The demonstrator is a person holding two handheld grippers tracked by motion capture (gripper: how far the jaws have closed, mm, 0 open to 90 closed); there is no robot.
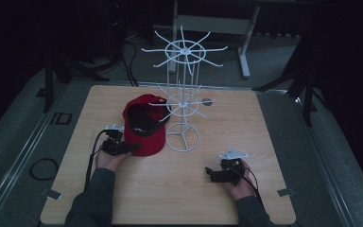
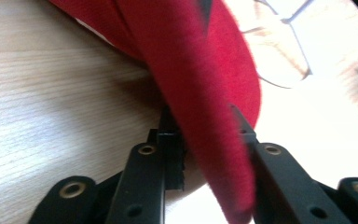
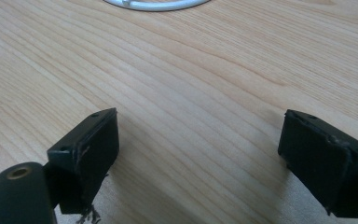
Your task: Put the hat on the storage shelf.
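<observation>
A pale wooden counter [image 1: 264, 142] sits on a grey floor [image 1: 340, 156] in a dim room. Beyond it stands a grey metal frame [image 1: 208, 23], with black cables [image 1: 127, 61] trailing over the floor at left.

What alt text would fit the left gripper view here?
The left claw has its black jaws on either side of the brim of a red cap, apparently pinching it. Beneath lies a pale wooden table, with a white wire stand's base blurred behind.

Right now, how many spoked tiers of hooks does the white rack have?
2. The upper tier tops the white rack's pole; the lower tier sits about halfway down, beside the red cap on the table. None seems hidden.
</observation>
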